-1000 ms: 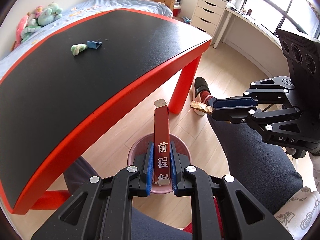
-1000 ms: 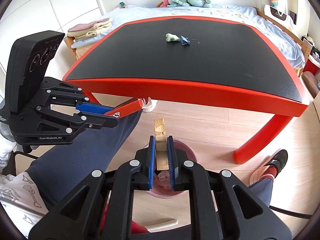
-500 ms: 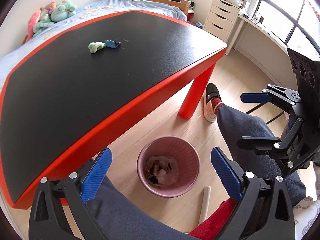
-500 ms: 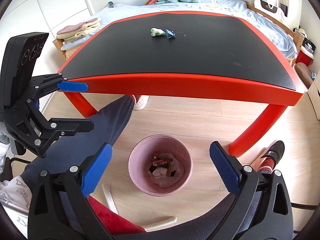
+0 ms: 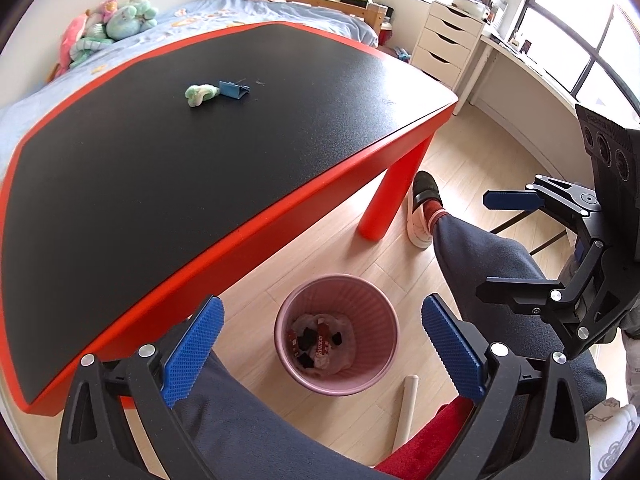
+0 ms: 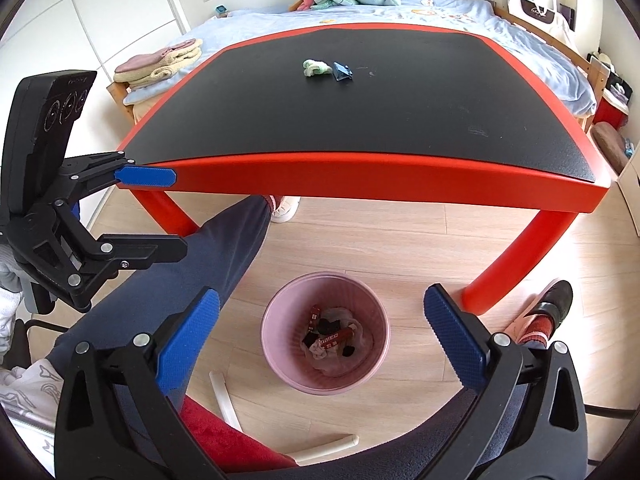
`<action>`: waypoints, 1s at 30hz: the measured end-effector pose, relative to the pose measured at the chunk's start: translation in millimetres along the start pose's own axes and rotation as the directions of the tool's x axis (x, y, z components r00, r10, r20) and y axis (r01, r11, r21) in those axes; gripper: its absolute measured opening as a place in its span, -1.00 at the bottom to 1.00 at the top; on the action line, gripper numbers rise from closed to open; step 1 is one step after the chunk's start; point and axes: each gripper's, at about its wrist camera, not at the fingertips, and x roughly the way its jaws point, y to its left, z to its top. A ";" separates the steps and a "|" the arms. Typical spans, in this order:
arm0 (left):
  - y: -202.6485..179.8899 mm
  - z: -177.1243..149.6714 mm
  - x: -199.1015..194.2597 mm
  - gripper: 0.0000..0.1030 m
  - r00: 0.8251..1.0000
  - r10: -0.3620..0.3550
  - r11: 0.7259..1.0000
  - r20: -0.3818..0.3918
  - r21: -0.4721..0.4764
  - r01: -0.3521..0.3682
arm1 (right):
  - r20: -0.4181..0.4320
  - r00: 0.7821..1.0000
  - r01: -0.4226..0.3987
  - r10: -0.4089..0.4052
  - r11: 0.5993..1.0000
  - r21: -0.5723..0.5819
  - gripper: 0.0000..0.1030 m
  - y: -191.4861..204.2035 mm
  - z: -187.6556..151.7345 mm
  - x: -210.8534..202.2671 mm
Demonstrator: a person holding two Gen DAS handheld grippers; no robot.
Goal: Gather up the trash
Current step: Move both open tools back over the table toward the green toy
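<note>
Both grippers, left gripper (image 5: 322, 344) and right gripper (image 6: 322, 340), parked over the pink wastebasket (image 6: 276, 364), right jaws opening, left spread, nothing between; green wad (image 5: 199, 93) and blue clip (image 5: 232, 89) waiting on table (image 5: 240, 152).

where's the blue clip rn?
Blue clip lies on the black tabletop toward the far side, immediately right of the green wad in the right wrist view, well away from both grippers.

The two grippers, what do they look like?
Both match. The left tool and the right tool have black angular metal linkages, silver pivot screws and blue textured pads on the fingers. Each carries a black slab with three round lenses.
</note>
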 end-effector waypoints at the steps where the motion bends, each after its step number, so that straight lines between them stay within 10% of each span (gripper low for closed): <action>1: 1.5 1.0 -2.0 0.85 1.000 0.000 1.000 0.006 -0.004 0.000 | 0.003 1.000 0.001 -0.001 1.000 0.000 0.95 -0.2 0.8 -1.0; 30: 79.3 94.0 5.6 0.85 0.989 0.093 0.995 0.119 -0.047 -0.088 | 0.073 0.997 0.040 -0.033 0.994 -0.099 0.95 -16.9 137.6 35.8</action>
